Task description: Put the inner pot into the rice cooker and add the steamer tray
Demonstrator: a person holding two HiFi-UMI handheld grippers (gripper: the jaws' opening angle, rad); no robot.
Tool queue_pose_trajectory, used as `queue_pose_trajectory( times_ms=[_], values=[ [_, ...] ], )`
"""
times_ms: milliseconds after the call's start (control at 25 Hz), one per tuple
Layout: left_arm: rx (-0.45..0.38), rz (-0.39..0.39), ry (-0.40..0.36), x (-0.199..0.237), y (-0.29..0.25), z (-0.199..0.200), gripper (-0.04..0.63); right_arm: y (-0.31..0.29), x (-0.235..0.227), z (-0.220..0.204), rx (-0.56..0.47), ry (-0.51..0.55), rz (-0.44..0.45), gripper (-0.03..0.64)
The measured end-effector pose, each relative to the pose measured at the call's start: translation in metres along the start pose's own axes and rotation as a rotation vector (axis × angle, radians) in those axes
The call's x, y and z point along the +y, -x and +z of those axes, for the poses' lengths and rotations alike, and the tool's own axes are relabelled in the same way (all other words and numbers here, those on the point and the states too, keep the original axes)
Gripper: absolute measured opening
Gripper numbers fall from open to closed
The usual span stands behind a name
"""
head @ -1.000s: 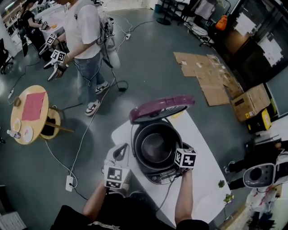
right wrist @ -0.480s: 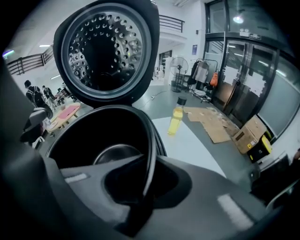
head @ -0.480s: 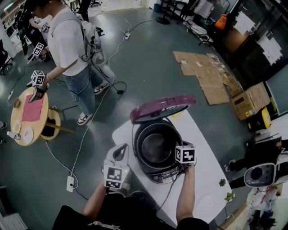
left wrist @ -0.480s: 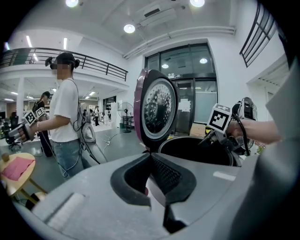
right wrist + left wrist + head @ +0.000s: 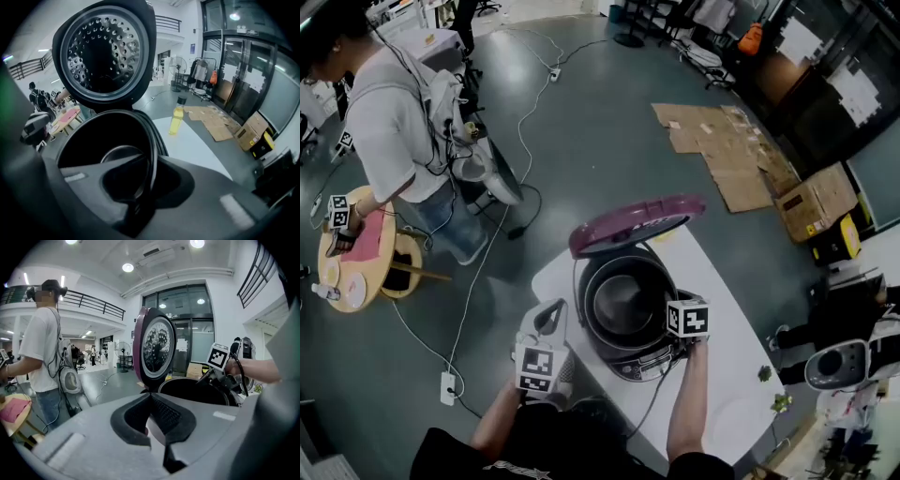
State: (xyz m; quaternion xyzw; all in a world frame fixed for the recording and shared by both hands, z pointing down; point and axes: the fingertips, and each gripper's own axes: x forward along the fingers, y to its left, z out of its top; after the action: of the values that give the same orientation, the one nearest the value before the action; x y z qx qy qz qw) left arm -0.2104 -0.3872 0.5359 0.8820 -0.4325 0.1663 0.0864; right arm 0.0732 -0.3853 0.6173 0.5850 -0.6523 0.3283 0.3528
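Right tongs (image 5: 151,164): jaws opening. The thin rim of the inner pot (image 5: 623,300) runs between them, and I judge the pads are no longer pressing on it. The pot sits down inside the rice cooker (image 5: 642,361). Its bowl lies ahead and to the left of these tongs, and the rim runs straight away from them toward the raised maroon lid (image 5: 637,225).

Left tongs (image 5: 151,399): jaws closed, nothing held. They hang out past the left edge of the white surface (image 5: 722,375). From them the cooker is ahead and to the right, with the lid's perforated inner plate facing them.

Judgement: pot step looks done, since the pot is seated and the grip is coming off.

The steamer tray shows in no view, so I cannot say which way it lies from either pair of tongs. That is the open question for the coming move.

The right hand is the nearer one to the cooker mouth and touches its rim. The left is well apart.

Yellow bottle (image 5: 177,119) stands beyond the right tongs, right of the lid.
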Motion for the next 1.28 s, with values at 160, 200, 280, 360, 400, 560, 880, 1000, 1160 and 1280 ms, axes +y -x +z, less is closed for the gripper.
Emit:
queue_pose_trajectory(
  times_ms=[160,200,280,360,400,560,880,1000,1160,1280],
  values=[
    [-0.004,-0.007,-0.005,0.000,0.001,0.001,0.011,0.000,0.011,0.000,-0.006,0.001,0.069,0.135],
    [-0.006,-0.010,-0.007,0.000,0.002,0.002,0.011,0.000,0.014,0.000,-0.006,0.006,0.085,0.162],
    [-0.008,-0.016,-0.012,-0.002,0.002,0.003,0.011,0.001,0.018,0.000,-0.007,0.011,0.114,0.199],
    [-0.009,-0.018,-0.015,-0.005,0.003,0.003,0.011,0.001,0.020,0.000,-0.010,0.017,0.132,0.235],
    [-0.010,-0.017,-0.016,-0.006,0.004,0.003,0.011,0.001,0.020,-0.001,-0.011,0.020,0.132,0.245],
    [-0.017,-0.013,-0.018,-0.007,0.011,0.005,0.011,0.008,0.018,0.003,-0.043,0.054,0.074,0.299],
    [-0.048,-0.021,-0.040,-0.022,0.026,0.014,0.011,0.041,0.018,-0.005,-0.124,0.031,0.041,0.301],
    [-0.068,-0.036,-0.056,-0.033,0.032,0.021,0.011,0.061,0.020,-0.009,-0.169,0.011,0.030,0.301],
    [-0.098,-0.068,-0.087,-0.054,0.040,0.034,0.011,0.096,0.021,-0.015,-0.257,-0.031,0.021,0.301],
    [-0.125,-0.102,-0.114,-0.077,0.046,0.045,0.011,0.129,0.018,-0.025,-0.335,-0.071,0.013,0.300]
  ],
)
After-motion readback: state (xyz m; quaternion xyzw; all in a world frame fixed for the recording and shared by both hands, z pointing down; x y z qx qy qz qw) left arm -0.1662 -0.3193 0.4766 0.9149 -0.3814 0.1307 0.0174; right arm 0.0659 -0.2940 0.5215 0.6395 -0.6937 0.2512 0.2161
